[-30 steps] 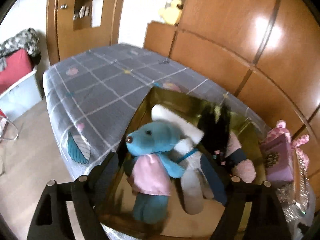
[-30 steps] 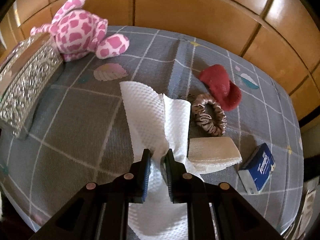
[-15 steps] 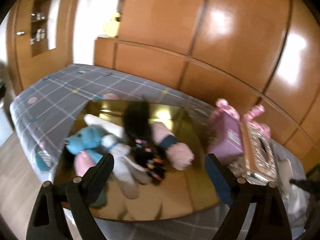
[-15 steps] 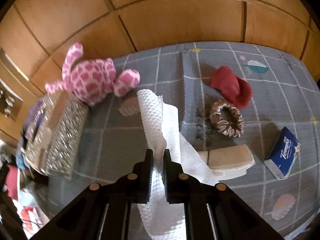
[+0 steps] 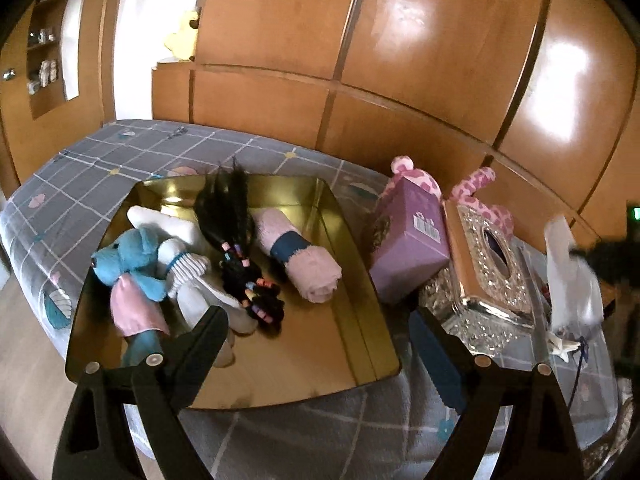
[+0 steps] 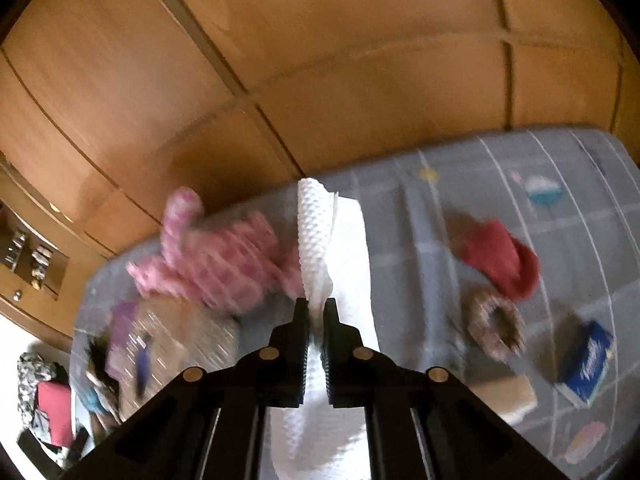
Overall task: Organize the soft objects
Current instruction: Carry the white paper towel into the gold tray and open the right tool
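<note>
Item, white paper towel (image 6: 320, 240): we hold it pinched in our right gripper's (image 6: 316, 312) pressed-together jaws, lifted off the bed (image 6: 500, 168), long axis ahead, the gold tray (image 5: 360, 240) leftward beneath our left gripper (image 5: 316, 320), jaws spread, empty.

Two wrist views angled down over one bed (image 5: 280, 432), apparently sharing the pink plush (image 6: 216, 256)

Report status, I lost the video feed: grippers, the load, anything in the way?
Right gripper shut on white paper towel, lifted off the bed. Left gripper open, empty, over gold tray. Purple box beside tray.
</note>
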